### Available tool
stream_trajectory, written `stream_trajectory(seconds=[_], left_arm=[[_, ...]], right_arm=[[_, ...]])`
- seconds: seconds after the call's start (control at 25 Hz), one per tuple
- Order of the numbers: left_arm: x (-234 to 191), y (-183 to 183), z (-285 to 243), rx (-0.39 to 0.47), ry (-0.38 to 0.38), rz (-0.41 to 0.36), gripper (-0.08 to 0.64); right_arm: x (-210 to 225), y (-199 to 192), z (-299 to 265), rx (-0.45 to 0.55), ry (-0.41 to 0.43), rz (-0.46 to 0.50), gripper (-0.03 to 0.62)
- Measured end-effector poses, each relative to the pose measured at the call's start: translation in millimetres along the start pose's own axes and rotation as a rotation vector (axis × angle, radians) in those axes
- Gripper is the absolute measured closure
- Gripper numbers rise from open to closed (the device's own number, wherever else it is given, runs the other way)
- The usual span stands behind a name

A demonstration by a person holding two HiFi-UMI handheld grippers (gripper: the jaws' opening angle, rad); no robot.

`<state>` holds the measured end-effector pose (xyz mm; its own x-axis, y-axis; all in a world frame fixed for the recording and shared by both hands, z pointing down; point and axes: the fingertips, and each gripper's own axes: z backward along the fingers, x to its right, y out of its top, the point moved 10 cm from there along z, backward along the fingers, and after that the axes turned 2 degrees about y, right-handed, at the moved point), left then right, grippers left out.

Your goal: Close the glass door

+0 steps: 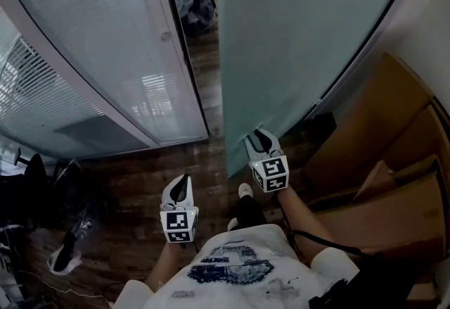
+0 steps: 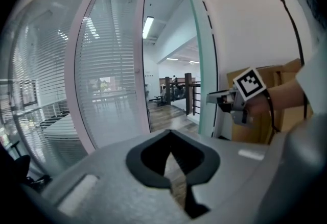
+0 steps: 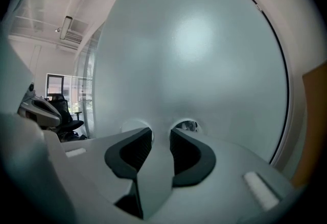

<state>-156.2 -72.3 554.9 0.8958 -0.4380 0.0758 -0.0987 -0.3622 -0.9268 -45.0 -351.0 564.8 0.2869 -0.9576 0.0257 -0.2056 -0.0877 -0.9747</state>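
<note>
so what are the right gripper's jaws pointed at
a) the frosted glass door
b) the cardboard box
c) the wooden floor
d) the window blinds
a: the frosted glass door fills the right gripper view straight ahead of the right gripper, whose jaws stand apart with nothing between them.

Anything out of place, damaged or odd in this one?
Nothing looks broken or spilled. The glass door stands ajar, with an open gap between its edge and the frame. Cardboard boxes crowd the wall beside it.
</note>
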Motion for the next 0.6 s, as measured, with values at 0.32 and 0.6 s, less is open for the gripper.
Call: stream_trajectory(seconds=[0.32,0.6], left_arm=[[-14.4,16.1,-24.7,-0.024,0.106,0.04,0.557],[-27.6,34.5,-61.3,-0.018,0.191,0.044,0.557]], right_arm=[[-6.8,12.4,-47.8,0.017,-0.035,-0.003,0.474],[-10.4,29.8,-78.5,0.019,-0.047,-0.004,0.474]])
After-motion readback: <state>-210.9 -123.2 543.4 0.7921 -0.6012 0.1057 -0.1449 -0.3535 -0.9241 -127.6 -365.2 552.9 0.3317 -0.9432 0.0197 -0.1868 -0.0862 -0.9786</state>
